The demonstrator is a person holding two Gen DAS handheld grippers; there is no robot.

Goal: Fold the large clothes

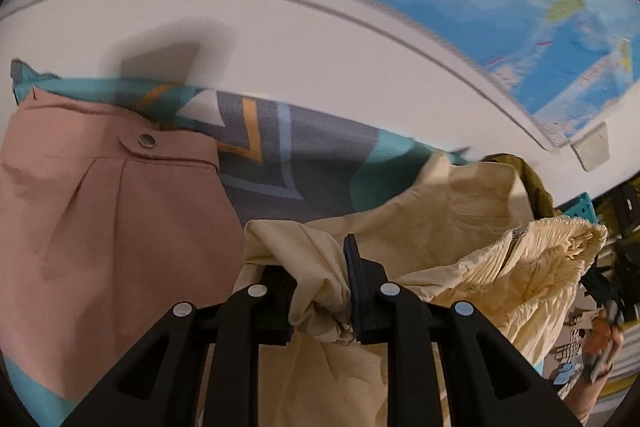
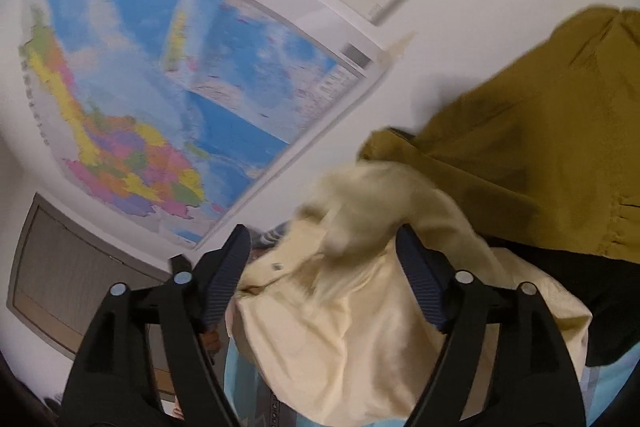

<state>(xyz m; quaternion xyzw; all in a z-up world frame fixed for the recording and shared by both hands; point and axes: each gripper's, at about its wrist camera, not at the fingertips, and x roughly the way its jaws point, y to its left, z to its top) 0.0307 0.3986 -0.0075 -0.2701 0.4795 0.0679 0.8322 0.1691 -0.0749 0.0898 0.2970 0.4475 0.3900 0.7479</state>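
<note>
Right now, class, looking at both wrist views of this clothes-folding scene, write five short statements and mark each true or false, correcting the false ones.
1. The left gripper is shut on the cream garment. True.
2. The right gripper is clamped on the cream garment. False: its jaws stand wide apart, with the cloth lying loose between them.
3. A pink garment with a metal snap button lies left of the cream one. True.
4. The wall is bare. False: a coloured map hangs there.
5. The olive garment lies folded under the pink one. False: it lies beside the cream one.
</note>
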